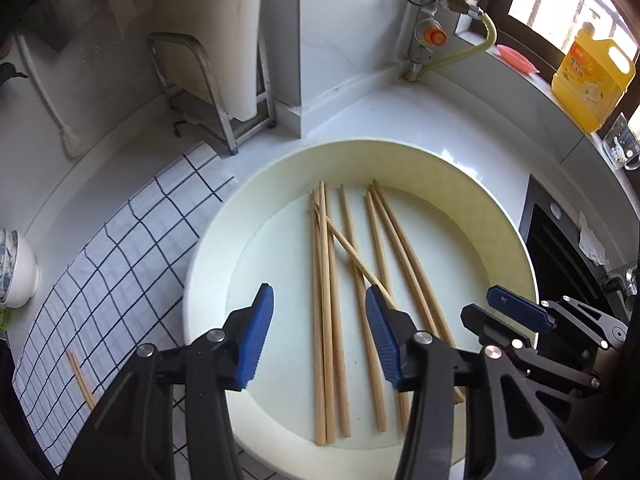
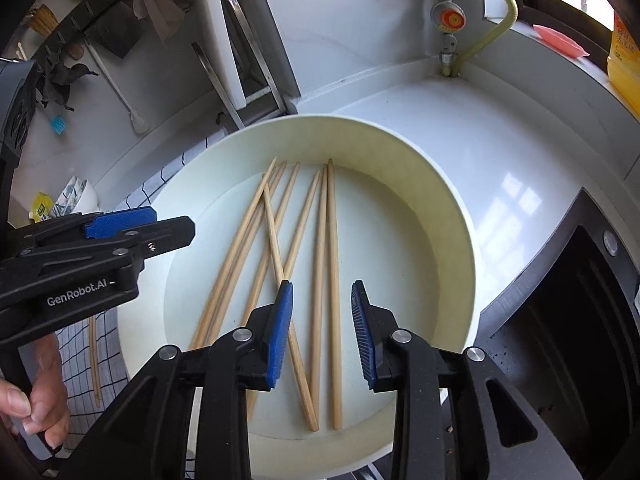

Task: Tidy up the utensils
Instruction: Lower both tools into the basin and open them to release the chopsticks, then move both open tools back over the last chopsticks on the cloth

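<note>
Several wooden chopsticks lie in a large cream basin on the white counter; they also show in the right wrist view, inside the same basin. My left gripper is open and empty, hovering over the chopsticks at the basin's near left. My right gripper is open and empty above the chopsticks on the near right; it also shows in the left wrist view. The left gripper also shows in the right wrist view. A pair of chopsticks lies on the checked cloth.
A yellow detergent jug stands on the window ledge. A gas valve and hose are at the back corner. A patterned bowl sits far left. A dark stove lies to the right. A metal rack stands behind.
</note>
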{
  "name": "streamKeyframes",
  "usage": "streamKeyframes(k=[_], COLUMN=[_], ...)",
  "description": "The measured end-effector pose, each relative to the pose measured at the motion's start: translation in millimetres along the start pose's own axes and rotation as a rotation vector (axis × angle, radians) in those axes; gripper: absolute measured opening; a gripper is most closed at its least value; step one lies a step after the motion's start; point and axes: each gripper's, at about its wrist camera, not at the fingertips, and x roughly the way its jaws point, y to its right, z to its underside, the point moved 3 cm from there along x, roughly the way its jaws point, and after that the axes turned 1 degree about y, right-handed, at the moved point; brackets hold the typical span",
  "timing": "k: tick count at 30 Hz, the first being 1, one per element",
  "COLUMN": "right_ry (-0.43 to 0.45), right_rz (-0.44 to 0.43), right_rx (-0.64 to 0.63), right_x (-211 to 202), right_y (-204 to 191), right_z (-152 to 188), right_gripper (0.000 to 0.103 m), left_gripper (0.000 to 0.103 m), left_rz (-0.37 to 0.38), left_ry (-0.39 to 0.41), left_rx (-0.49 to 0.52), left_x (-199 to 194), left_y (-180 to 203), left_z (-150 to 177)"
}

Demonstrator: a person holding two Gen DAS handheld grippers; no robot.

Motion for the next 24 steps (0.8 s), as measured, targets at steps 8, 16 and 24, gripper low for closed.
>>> streamKeyframes(k=[8,16,24], right_ry=[0.024,0.052,0.051], right_rz=[-0.021,-0.028,-0.049], right_rx=[-0.003,-0.051,-0.119], right_x=[-22,-46,-50], right_y=[-14,-47,-93], right_z=[0,2,14], right_gripper=[0.039,0.044,0.047], left_gripper=[0.056,0.061,0.067], left_rz=[-0.032,-0.047,-0.062], left_ry=[0.028,0.07,0.118], left_rx=[-0.015,-0.049,-0.102], left_x=[-31,-65,-97], left_y=[-20,-50,-88], left_z=[13,31,55])
